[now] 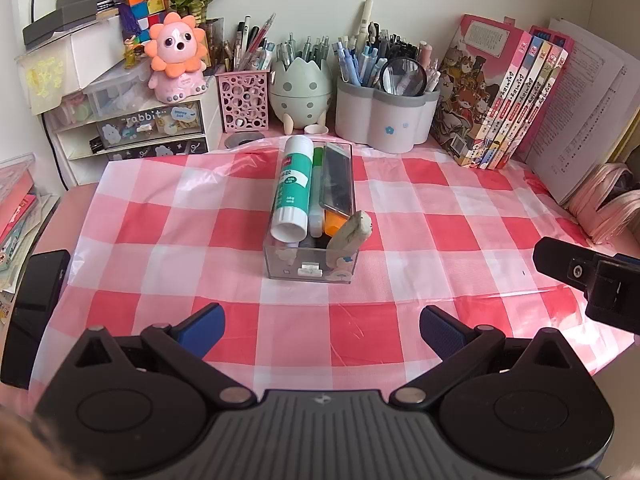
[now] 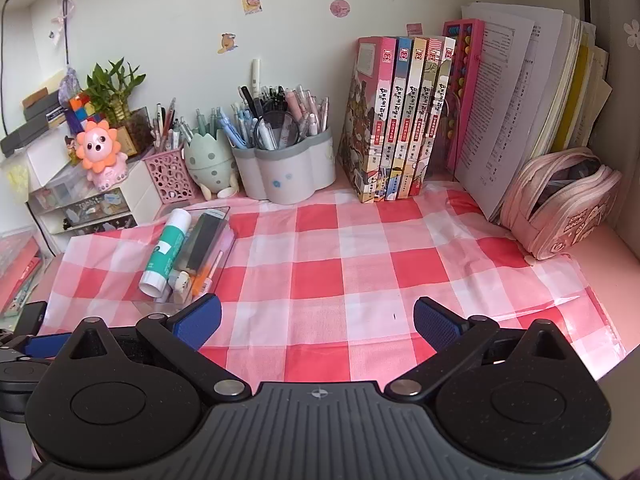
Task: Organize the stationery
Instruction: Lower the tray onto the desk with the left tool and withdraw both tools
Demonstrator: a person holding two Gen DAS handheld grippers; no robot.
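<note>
While nothing is gripped, both sets of tongs held low over near edge of bench, prob. standing off to survey. Left tongs [image 1: 322,330] spread wide, empty; right tongs [image 2: 316,322] likewise apart, empty, aimed at bare checks of cloth [image 2: 360,272].

Mid-bench, w/ left tongs pointed straight at it: clear plastic tray [image 1: 310,268], long axis running away from viewer. Packed full. Glue stick [image 1: 291,190] lying on top along left side, cap end far, too fat to sink in. Flat dark case [image 1: 338,178] alongside on right, tilted. Orange item [image 1: 334,224] wedged below, ID unclear. Worn eraser [image 1: 351,232] propped on near right corner, leaning over rim, half in, half out; looks dropped in last w/ no room left. Judged: sorting nearly done, eraser may want seating.

Far edge vs. wall: pink mesh cup [image 1: 243,98], egg-shaped holder [image 1: 301,88], grey lobed pot [image 1: 386,114], all crammed w/ pens upright. Books [image 1: 506,96] leaning right of pots. Pink pouch [image 2: 560,206] far right, zip open.
</note>
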